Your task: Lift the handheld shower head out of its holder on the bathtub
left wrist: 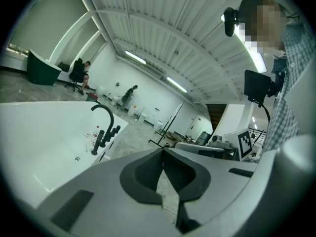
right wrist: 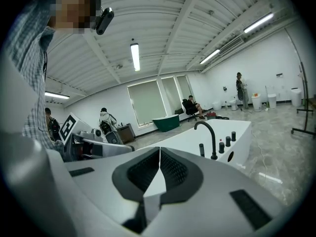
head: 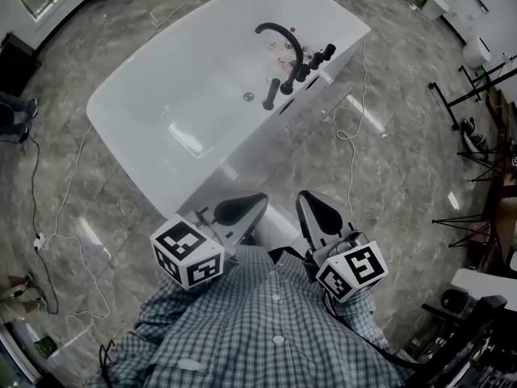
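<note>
Left gripper (head: 241, 209) and right gripper (head: 317, 213) sat shut and empty, well short of the bathtub (head: 153, 111). Risk ahead: unopened jaws could just knock the shower head (head: 271, 93), or catch the neighbouring knobs (head: 315, 59).

Bathtub (head: 161, 120) lies before left gripper (head: 260, 200) and right gripper (head: 305, 197).
Faucet (head: 284, 37) and handheld shower head (head: 271, 94) stand on its right rim.

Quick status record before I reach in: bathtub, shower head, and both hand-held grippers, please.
bathtub: white, ahead of the person
handheld shower head: black, seated upright on the tub rim, beside the arched faucet
left hand-held gripper: shut, empty, apart from the tub
right hand-held gripper: shut, empty, apart from the tub
task step: shower head not yet lifted
</note>
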A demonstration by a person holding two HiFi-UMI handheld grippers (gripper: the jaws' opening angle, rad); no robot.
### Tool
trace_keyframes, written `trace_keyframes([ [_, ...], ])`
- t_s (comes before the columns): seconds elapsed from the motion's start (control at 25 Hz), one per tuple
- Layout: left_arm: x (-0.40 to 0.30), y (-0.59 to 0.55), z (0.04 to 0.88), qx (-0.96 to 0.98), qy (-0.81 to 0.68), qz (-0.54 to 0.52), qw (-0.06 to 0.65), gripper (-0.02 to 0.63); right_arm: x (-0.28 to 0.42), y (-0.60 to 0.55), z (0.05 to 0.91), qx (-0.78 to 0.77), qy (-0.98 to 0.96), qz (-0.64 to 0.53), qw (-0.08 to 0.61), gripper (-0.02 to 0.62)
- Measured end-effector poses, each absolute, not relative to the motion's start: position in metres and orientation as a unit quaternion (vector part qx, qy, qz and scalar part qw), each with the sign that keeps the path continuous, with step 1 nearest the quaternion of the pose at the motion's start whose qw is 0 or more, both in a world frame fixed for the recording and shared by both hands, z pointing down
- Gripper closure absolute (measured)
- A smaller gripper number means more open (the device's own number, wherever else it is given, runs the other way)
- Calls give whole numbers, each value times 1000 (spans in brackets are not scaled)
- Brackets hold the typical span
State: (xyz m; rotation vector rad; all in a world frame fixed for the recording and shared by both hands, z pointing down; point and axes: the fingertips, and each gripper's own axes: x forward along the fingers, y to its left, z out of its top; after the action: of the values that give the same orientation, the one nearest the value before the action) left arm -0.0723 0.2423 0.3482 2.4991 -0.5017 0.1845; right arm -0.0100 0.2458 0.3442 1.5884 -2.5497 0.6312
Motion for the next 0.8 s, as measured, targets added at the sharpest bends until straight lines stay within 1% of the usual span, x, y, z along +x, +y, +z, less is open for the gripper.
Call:
trace_keyframes([
  [0.24,-80,215,354,933,-190,70,298,597,-14,220,343,519,-830,199,42,578],
  [0.44,-75,192,365,928,-196,74,307,597,-2,189,343,527,-828,191,14,578],
  [0.56,-69,167,374,926,-206,77,306,597,8,158,351,531,-828,181,9,578],
  [0.68,-55,136,378,923,-220,80,304,597,24,123,356,522,-836,168,15,578],
  [0.8,-37,106,376,919,-229,77,311,597,36,89,357,496,-853,158,36,578],
])
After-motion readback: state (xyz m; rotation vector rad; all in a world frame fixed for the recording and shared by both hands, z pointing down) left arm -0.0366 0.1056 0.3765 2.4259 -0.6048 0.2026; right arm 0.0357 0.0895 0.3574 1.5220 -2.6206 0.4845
